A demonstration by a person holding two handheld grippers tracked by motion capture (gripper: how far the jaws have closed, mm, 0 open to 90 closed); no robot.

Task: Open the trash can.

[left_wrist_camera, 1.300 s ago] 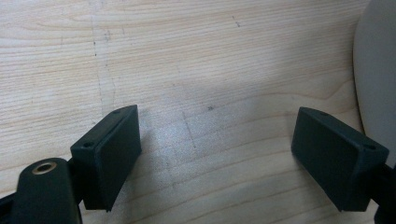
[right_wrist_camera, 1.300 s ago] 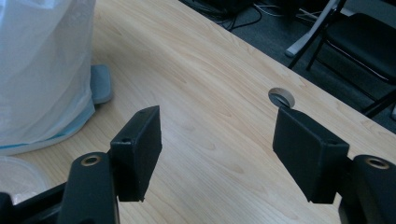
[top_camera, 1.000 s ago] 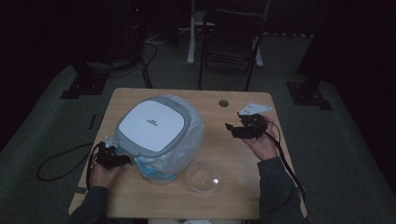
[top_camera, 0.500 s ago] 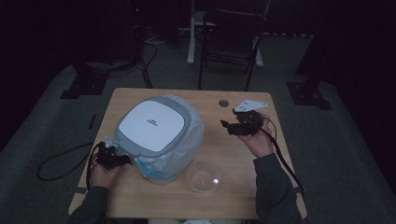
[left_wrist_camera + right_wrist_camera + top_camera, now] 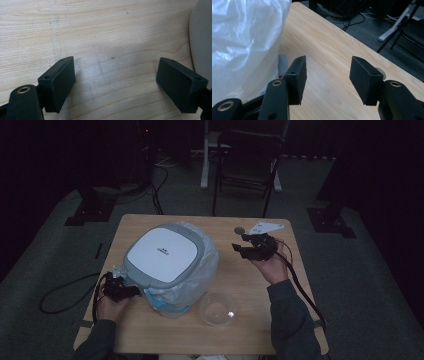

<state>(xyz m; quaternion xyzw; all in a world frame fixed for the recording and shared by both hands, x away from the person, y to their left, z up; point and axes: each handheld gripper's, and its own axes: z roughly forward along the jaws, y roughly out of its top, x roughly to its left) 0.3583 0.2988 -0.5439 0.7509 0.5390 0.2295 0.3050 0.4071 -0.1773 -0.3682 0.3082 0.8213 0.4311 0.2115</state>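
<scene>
A grey bin with a white square lid stands on the left half of the wooden table, lined with a clear plastic bag that bulges round its sides. My left gripper lies low at the bin's near left corner, jaws open over bare wood, with the bin's pale edge beside the right jaw. My right gripper is held above the table to the right of the bin, pointing at it. It is open and empty, and the plastic bag is close on its left.
A clear glass bowl sits near the front edge, right of the bin. A small round disc lies at the back of the table. A dark chair stands beyond the far edge. Cables trail from both grippers.
My right gripper has drifted a little left and toward the far side, closer to the bin. The left gripper and the bin have stayed put.
</scene>
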